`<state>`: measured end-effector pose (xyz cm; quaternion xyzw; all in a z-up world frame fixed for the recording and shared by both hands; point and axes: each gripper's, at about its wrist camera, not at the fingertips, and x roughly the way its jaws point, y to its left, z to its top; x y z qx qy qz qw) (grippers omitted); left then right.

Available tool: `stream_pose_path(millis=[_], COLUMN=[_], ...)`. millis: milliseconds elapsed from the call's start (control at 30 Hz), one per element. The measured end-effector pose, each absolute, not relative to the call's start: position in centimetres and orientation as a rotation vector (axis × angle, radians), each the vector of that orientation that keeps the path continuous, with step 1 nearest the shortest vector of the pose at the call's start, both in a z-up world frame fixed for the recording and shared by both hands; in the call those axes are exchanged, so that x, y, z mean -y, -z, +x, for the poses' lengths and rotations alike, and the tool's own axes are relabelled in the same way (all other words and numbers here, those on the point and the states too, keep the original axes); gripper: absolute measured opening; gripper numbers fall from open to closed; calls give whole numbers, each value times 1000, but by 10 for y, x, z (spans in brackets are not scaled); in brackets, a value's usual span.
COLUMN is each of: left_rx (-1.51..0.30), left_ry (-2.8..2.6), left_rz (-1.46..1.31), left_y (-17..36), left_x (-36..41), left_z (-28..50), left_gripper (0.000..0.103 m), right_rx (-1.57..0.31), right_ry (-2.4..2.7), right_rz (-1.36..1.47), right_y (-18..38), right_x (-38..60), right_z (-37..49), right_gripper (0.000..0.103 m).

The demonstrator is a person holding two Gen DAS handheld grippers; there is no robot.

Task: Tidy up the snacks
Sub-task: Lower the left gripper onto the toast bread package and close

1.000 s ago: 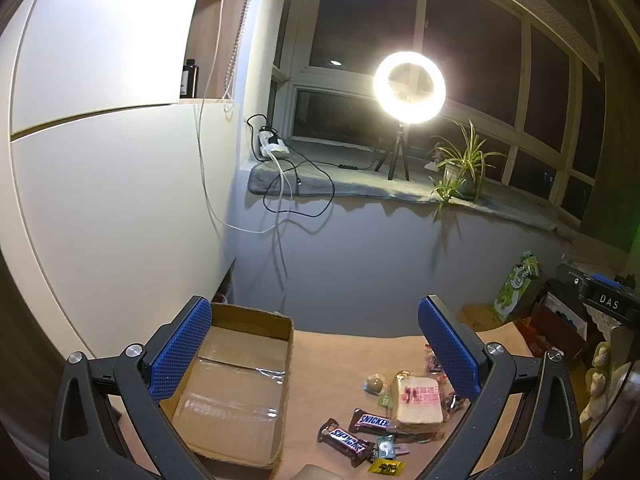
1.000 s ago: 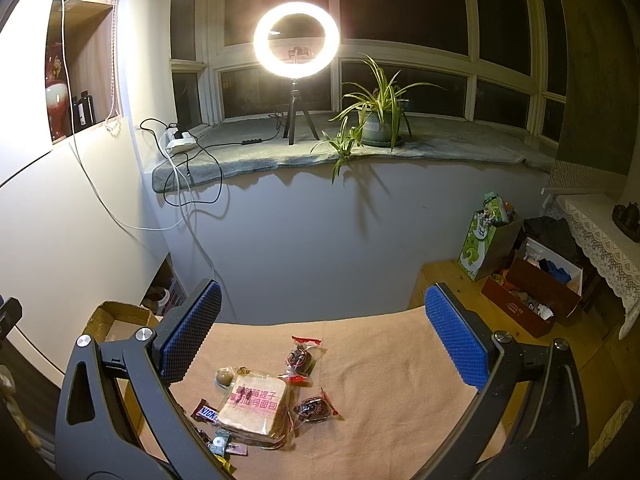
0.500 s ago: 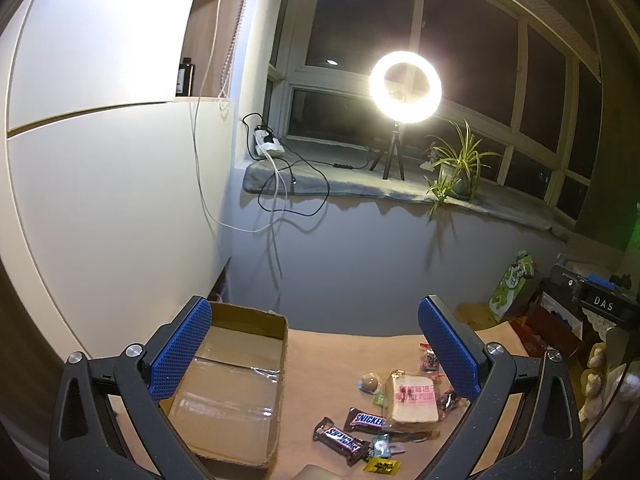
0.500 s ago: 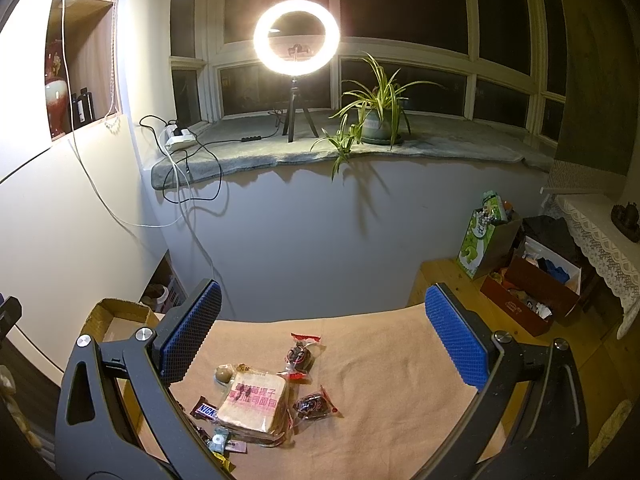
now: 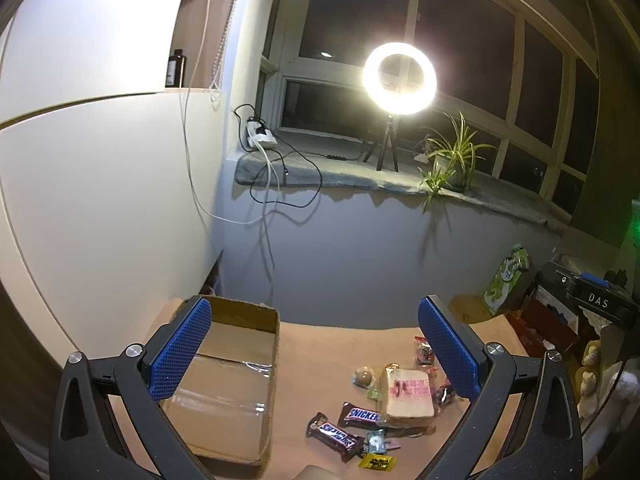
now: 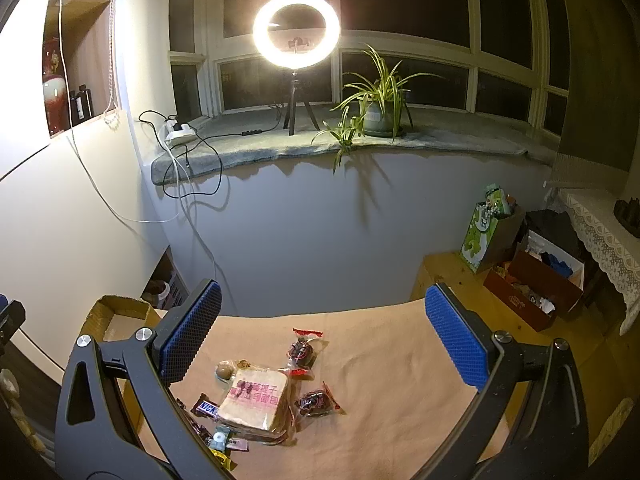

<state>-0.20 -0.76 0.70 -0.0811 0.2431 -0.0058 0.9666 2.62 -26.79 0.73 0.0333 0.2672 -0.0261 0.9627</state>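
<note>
Left wrist view: snacks are piled right of an empty cardboard box (image 5: 224, 376).

Both the left gripper (image 5: 316, 354) and right gripper (image 6: 324, 346) are spread wide, with nothing held. The bread pack (image 6: 256, 398) lies on a Snickers bar (image 6: 206, 409), so other snacks could be knocked away if it is grabbed carelessly.
</note>
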Motion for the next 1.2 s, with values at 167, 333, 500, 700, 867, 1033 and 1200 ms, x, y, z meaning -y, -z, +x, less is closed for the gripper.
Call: stream_pose_path(millis=[167, 333, 500, 700, 867, 1033, 1200], left_rx=[-514, -554, -642, -784, -932, -1041, -1161], left_ry=[26, 50, 111, 221, 325, 405, 436], left_rz=[-171, -181, -210, -244, -322, -299, -226], left_y=[-3, 6, 26, 62, 97, 123, 144], left_x=[9, 11, 15, 31, 45, 69, 87], left_z=[4, 13, 28, 51, 71, 85, 99], left_gripper=[102, 102, 102, 95, 83, 64, 55], right_rx=[-560, -592, -671, -843, -985, -1063, -1134], right_ry=[52, 40, -61, -210, -278, -313, -367], right_rz=[68, 75, 119, 205, 245, 208, 165], right_y=[-4, 6, 30, 82, 125, 146, 158], right_x=[267, 268, 272, 276, 275, 267, 253], right_z=[33, 41, 55, 81, 94, 99, 112], right_gripper=[103, 103, 103, 103, 103, 102, 91])
